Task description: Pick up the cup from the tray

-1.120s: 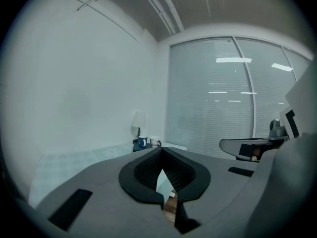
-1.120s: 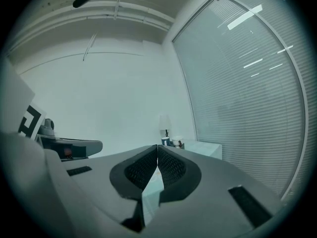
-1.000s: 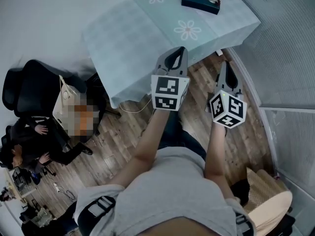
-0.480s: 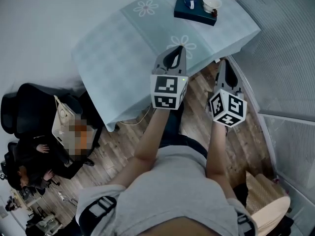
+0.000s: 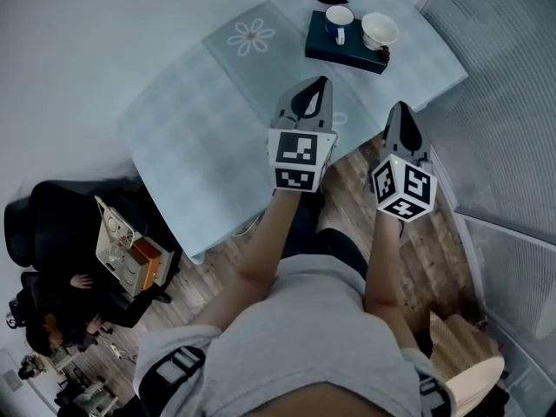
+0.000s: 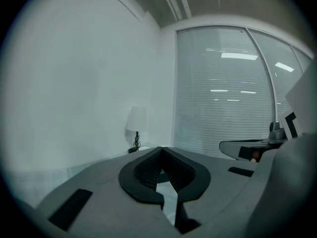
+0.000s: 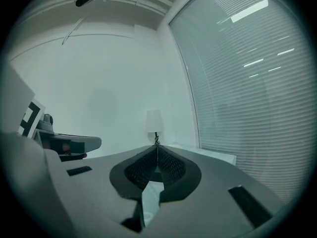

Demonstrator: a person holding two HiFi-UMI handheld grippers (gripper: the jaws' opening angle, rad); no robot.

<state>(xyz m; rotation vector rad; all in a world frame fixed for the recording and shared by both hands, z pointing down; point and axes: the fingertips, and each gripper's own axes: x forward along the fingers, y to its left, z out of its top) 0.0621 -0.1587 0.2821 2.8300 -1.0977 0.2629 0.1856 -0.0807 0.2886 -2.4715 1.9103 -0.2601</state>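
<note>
Tray (image 5: 328, 52) and cup (image 5: 339, 21) now nearer; left claw (image 5: 321, 83), right claw (image 5: 400, 107) pressed together, empty.

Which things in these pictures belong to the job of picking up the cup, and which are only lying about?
Belonging to the job: dark blue rectangular tray; blue and white mug on it; wide white cup beside the mug; left gripper and right gripper, both shut, empty.
Only lying about: small white-shaded table lamp; black office chair; pale checked tablecloth with flowers.
</note>
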